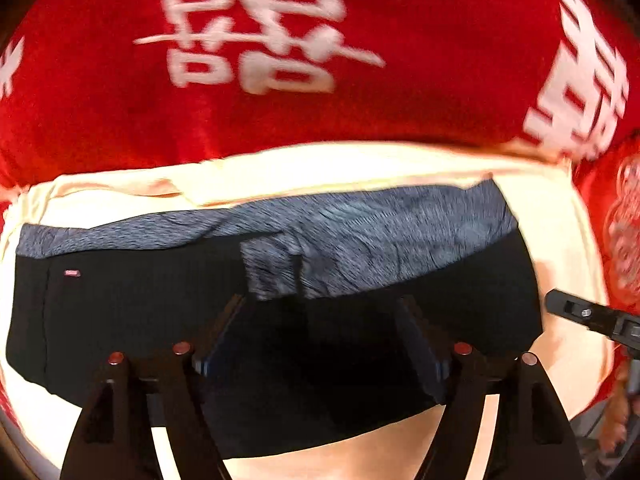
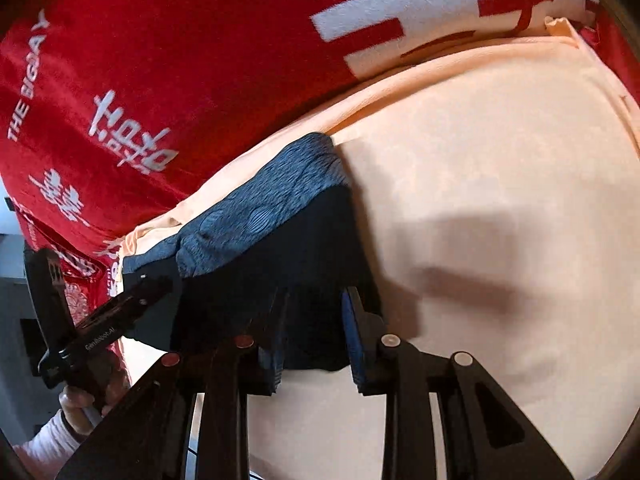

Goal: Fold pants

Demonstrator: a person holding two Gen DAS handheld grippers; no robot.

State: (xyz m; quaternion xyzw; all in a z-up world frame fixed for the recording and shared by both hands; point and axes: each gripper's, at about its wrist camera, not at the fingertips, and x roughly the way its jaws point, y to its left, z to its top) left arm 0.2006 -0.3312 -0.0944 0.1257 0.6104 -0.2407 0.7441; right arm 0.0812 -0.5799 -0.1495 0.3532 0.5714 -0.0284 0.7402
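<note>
A pale cream cloth pad [image 1: 360, 160] is covering the work surface, w/ a red velvety blanket printed in white characters [image 1: 280, 100] lying beyond it. Sitting on the cream pad is the task item, black pants with a grey heathered waistband [image 1: 280, 280], already looking like a compact wide bundle: grey band [image 2: 264, 200] lying along the far edge, black fabric folded toward the cameras. The left gripper [image 1: 320, 320] is hovering over the bundle's middle, fingers spread wide apart, nothing between them, tho the black cloth is right under the tips and contact is hard to judge. The right gripper [image 2: 316, 320] is sitting at the bundle's right end, fingers parted too, the blue-padded right finger [image 2: 354, 340] just beside the cloth edge; not gripping anything as far as this view is showing. In the right wrist view the left gripper is also showing at the left side, held by a hand [image 2: 80, 400]. Judging progress: folding is looking mostly done, prob. one last halving or just a tidy-up remaining, since the bundle is lying flat and both tools are released.
</note>
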